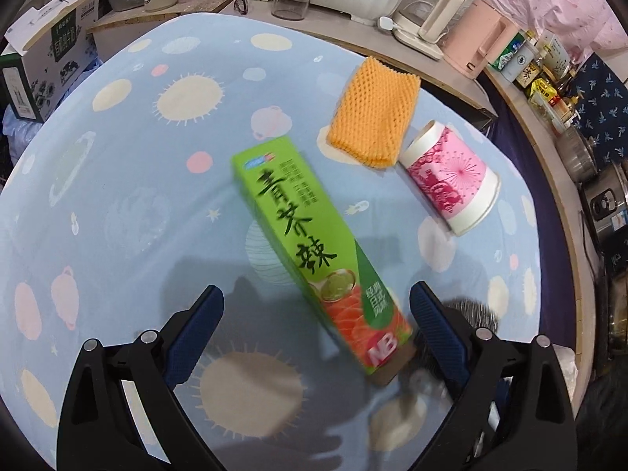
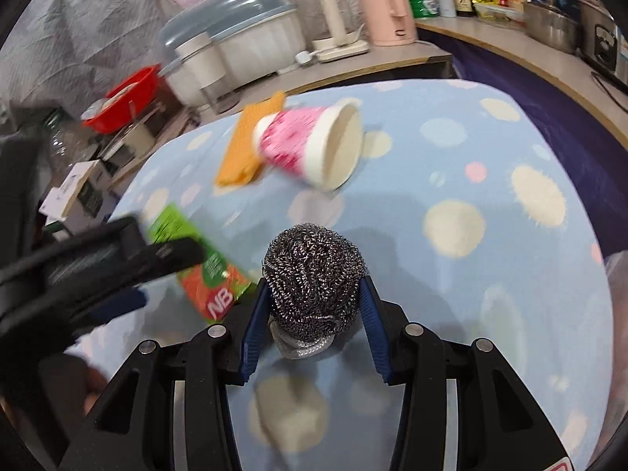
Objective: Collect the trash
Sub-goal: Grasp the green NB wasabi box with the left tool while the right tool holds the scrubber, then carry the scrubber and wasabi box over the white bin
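**A:** Start close in. What has the right gripper [image 2: 314, 294] got?

**B:** It is pinching the steel scourer [image 2: 314, 271]. Both blue pads press into its sides, and the ball bulges out above them. It is carried over the blue spotted cloth [image 2: 490, 274], not resting on it.

**A:** And the left gripper [image 1: 316, 306]?

**B:** Its fingers are spread wide and hold nothing. The green box [image 1: 314, 251] lies flat on the cloth between them. The near end, with the red print, sits close to the pad on the picture's right. From there the long axis runs away from the fingers, leaning up and to the left.

**A:** So which hand takes the box?

**B:** The left, I'd judge. It is nearer and free, while the right is busy. The box lies skewed across the gap, so the wrist would probably have to roll until the pads face its long sides.

**A:** Further out?

**B:** The pink paper cup [image 1: 451, 180] lies on its side. It is beyond the box, toward the right of the left camera's view. Its mouth faces the right wrist camera. Just beside it lies the orange foam net [image 1: 373, 114]; whether the two touch I cannot tell.

**A:** The count?

**B:** One scourer, one box, one cup, one net: four pieces. One is in hand, and three are on the cloth.
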`<state>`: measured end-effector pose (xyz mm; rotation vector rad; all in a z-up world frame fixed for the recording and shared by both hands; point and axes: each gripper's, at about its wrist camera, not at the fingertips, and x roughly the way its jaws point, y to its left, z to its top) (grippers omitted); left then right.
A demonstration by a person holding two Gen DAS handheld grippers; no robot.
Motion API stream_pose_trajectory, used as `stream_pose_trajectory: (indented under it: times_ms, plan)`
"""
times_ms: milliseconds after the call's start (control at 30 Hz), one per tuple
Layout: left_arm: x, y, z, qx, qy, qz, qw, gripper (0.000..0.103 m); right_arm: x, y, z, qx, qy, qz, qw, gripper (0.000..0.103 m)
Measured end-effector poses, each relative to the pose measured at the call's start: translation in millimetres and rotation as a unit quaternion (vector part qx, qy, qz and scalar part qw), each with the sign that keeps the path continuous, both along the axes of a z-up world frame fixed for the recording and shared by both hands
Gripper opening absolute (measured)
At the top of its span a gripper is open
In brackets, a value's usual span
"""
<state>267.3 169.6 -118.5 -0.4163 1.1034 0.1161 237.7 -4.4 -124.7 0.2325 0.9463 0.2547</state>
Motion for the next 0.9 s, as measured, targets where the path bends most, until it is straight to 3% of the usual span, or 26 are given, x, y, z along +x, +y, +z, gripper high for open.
stream_pose_trajectory:
  times_ms: [133,233,400,533,900]
  plan:
    - [1,4,-14,-0.006,0.021,0.0,0.9998,0.091,-21,9,0,0.009,0.005,0.006,1.0,0.044]
    - [-2,-3,-15,0.014,0.017,-0.02,0.9996,0.089,-31,11,3,0.008,0.004,0.0,1.0,0.044]
    - [-9,-11,-14,0.037,0.006,-0.047,0.9982,0.069,-39,0,7,0.006,0.001,-0.019,1.0,0.044]
    - [-12,-14,-13,0.03,0.009,-0.06,0.9977,0.043,-46,-12,10,0.003,-0.001,-0.038,0.999,0.044]
    - [-42,-36,6,0.034,-0.004,-0.099,0.9945,0.037,-80,-53,26,0.0,-0.016,-0.094,0.995,0.044]
